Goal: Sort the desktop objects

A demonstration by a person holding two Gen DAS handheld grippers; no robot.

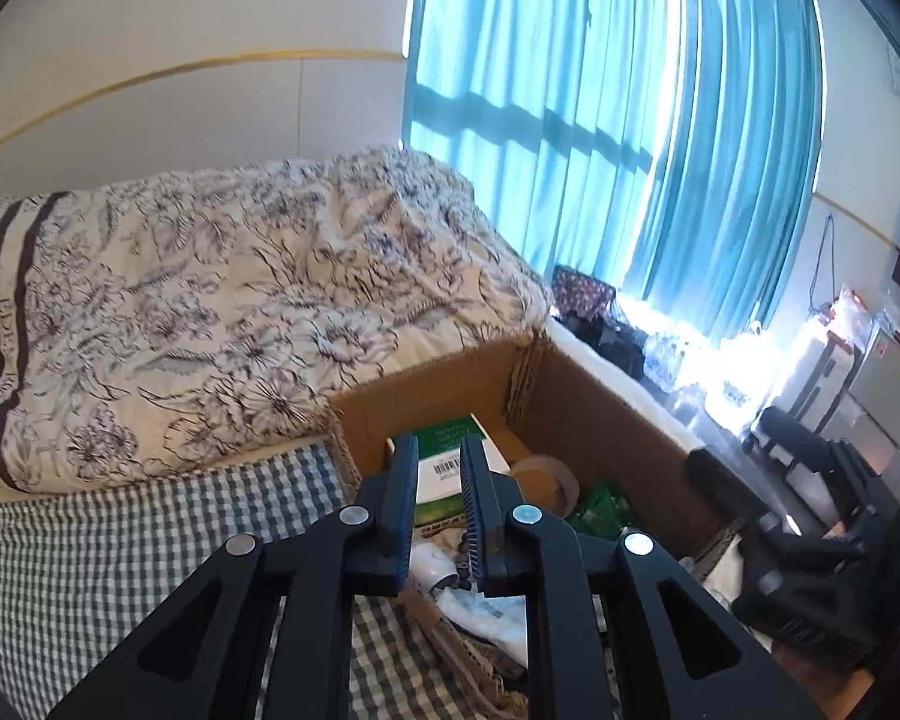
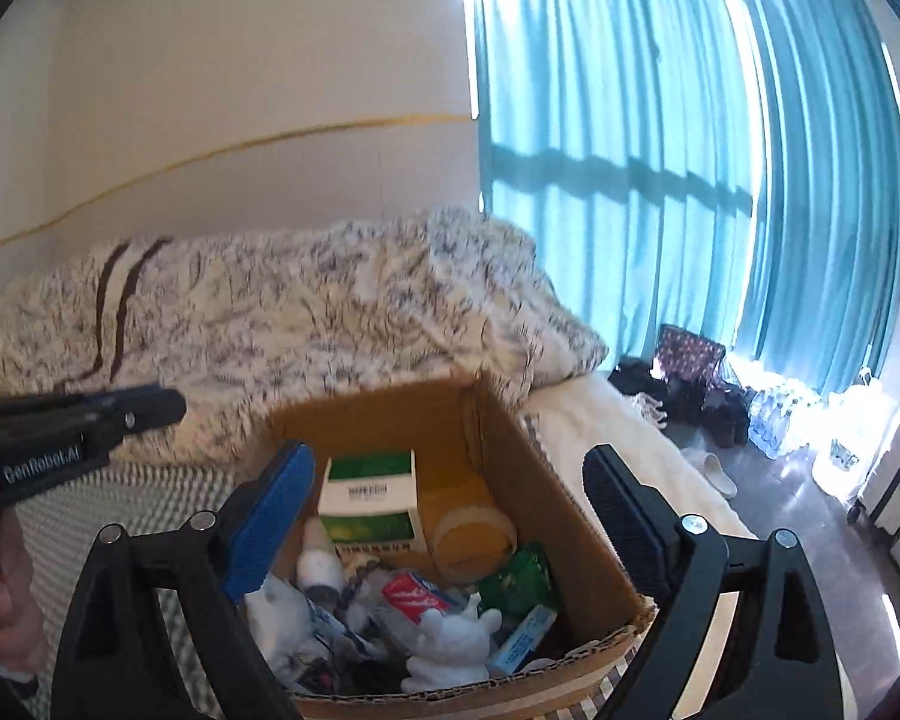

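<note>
Cardboard box at lower centre of the right wrist view, open on top, resting on checked cloth. Inside: green-white carton at the back, tape roll beside it, white bottle, red packet, green pouch, white figurine in front. Right claw spread wide above the box, empty. Left claw narrow, gripping nothing, over the carton.
</note>
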